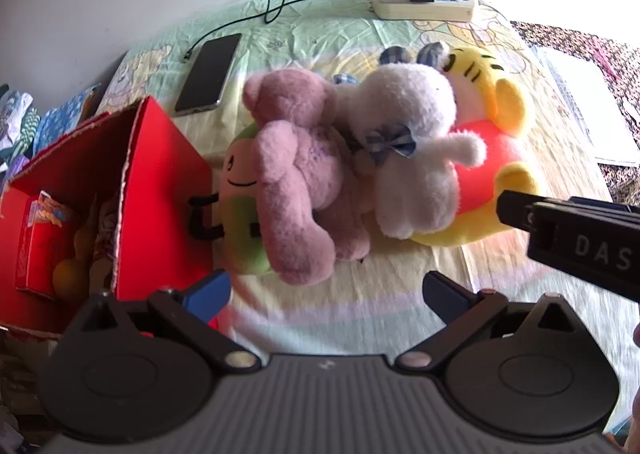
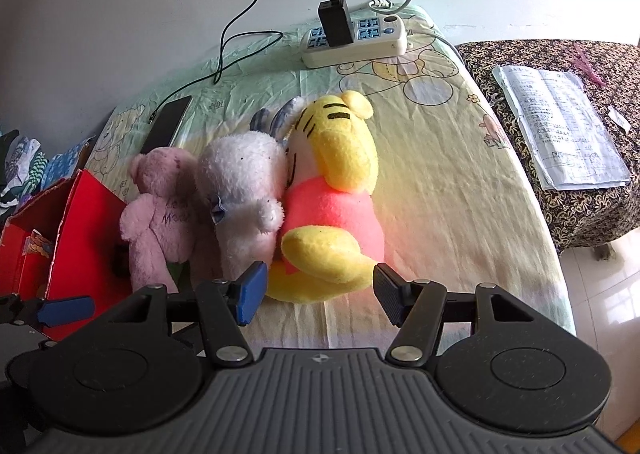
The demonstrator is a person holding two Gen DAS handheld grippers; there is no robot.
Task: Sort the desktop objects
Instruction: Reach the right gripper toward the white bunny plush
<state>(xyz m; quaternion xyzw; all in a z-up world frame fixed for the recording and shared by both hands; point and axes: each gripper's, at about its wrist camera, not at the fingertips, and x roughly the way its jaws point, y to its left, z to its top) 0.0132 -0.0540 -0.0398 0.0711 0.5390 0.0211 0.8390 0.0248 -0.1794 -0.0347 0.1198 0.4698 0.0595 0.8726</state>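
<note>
Cartoon-print sheet (image 2: 440,174) at twelve o'clock holds pink plush bear (image 2: 160,206), white plush rabbit (image 2: 240,190) and yellow plush tiger (image 2: 336,190), unsorted; open red cardboard box (image 1: 160,182) at nine o'clock has some items; my left gripper (image 1: 326,290) and right gripper (image 2: 318,290) gape empty

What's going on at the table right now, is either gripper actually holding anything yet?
Neither is. The left gripper is wide open and empty, near the pink bear. The right gripper is open at the foot of the yellow tiger plush, not gripping it. The white bunny lies between the two toys. The red box to the left already holds a few items.
</note>
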